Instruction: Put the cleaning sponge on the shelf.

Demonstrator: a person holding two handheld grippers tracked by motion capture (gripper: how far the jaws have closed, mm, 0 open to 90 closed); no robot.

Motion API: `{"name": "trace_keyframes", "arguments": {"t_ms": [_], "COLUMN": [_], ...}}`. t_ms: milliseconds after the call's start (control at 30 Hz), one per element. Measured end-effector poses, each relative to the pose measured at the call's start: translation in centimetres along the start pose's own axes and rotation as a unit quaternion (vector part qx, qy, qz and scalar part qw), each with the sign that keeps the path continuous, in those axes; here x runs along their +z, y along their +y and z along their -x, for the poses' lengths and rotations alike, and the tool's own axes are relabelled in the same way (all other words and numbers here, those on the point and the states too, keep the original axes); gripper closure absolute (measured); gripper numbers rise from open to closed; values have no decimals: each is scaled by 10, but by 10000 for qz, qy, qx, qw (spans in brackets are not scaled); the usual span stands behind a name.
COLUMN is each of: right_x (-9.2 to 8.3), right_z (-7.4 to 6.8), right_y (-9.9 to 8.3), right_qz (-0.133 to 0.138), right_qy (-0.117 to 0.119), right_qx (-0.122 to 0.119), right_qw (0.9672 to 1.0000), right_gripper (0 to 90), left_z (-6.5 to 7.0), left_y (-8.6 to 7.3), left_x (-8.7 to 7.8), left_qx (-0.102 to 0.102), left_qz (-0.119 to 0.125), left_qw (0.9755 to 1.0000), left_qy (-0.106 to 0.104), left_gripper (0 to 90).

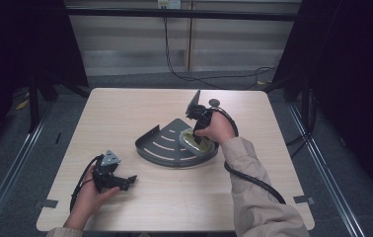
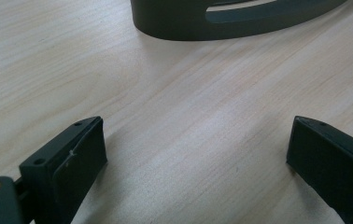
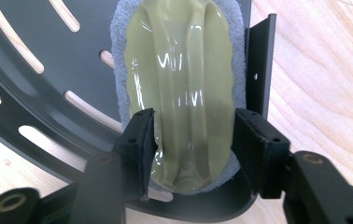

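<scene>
Right tool (image 3: 191,140): I had it over the dark slotted rack (image 1: 167,145), jaws apart either side of the scrubber (image 3: 184,88); whether the pads pressed it, I couldn't tell.
Scrubber: it lay flat in the rack's right corner, olive handle up, grey pad beneath.
Left tool (image 2: 195,154): jaws wide apart, nothing between, low over the surface (image 1: 125,108).
Rack: mid-surface, well apart from my left tool.

Glossy plastic scrubber (image 3: 184,93), matt metal rack (image 3: 39,98), wood-grain table (image 2: 188,116).
</scene>
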State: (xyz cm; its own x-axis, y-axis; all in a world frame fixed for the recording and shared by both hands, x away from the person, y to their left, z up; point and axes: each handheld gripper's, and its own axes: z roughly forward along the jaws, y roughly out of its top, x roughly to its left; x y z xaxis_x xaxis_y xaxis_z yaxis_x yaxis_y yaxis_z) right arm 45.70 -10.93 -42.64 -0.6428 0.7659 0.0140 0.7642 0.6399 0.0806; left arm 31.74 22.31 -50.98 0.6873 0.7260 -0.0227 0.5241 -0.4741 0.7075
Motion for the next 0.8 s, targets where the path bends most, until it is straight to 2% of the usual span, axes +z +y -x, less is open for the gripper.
{"name": "trace_keyframes", "arguments": {"t_ms": [300, 800], "right_x": [-3, -9], "right_z": [1, 1], "right_y": [-1, -2], "right_qz": [65, 145], "right_qy": [-108, -114], "right_qx": [26, 68], "right_qw": [9999, 9998], "right_gripper": [390, 248], "left_z": [0, 0], "left_y": [0, 0], "left_x": [0, 0], "left_qx": [2, -10], "left_qz": [1, 6], "left_qw": [10000, 10000], "left_qy": [1, 2], "left_gripper": [42, 42]}}
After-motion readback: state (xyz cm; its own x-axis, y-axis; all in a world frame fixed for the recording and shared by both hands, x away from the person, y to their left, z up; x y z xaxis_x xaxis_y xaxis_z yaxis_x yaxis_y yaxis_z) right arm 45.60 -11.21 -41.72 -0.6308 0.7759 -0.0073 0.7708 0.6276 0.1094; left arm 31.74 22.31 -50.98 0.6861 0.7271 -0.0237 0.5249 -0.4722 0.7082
